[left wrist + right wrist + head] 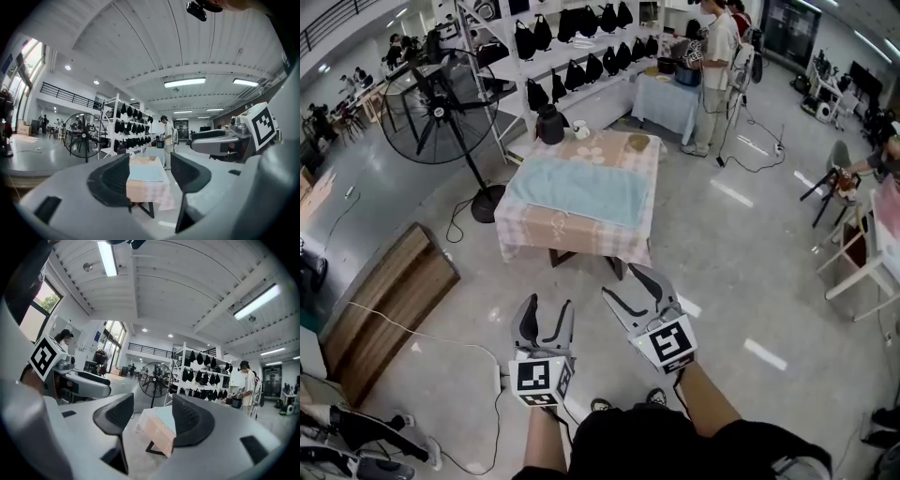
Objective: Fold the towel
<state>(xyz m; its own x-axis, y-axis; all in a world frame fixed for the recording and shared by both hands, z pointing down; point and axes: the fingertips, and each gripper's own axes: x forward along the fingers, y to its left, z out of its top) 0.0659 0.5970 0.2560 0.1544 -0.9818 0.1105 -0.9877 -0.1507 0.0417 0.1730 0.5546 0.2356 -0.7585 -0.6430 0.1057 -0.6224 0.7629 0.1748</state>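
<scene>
The person holds two grippers out over the grey floor. The left gripper (547,305) has two jaws, and they stand wide apart. Nothing is in them. The right gripper (621,281) also has two jaws spread wide, and it holds nothing too. Each gripper has one cube with a black and white square on it. Both grippers point ahead at one table (570,234), which is well apart from them.

The table has a checked pink and white cloth that hangs down its sides. One light blue towel (581,191) lies flat on top of it. The towel is spread open and covers the middle of the table. In each gripper view, the table and towel show far off in the gap between the two jaws.

Three small things stand along the far edge of the table, past the towel: one black jug (550,125), one white cup (581,129) and what looks like a bowl (638,142), though it is too small to be sure.

One big black fan (439,101) stands on the floor to the left of the table. One brown board (389,300) lies on the floor at the left. Behind the table is a white shelf (572,47) with rows of black bags. Further back is a second table (667,105) with a blue cloth, and a person (717,66) stands next to it.
</scene>
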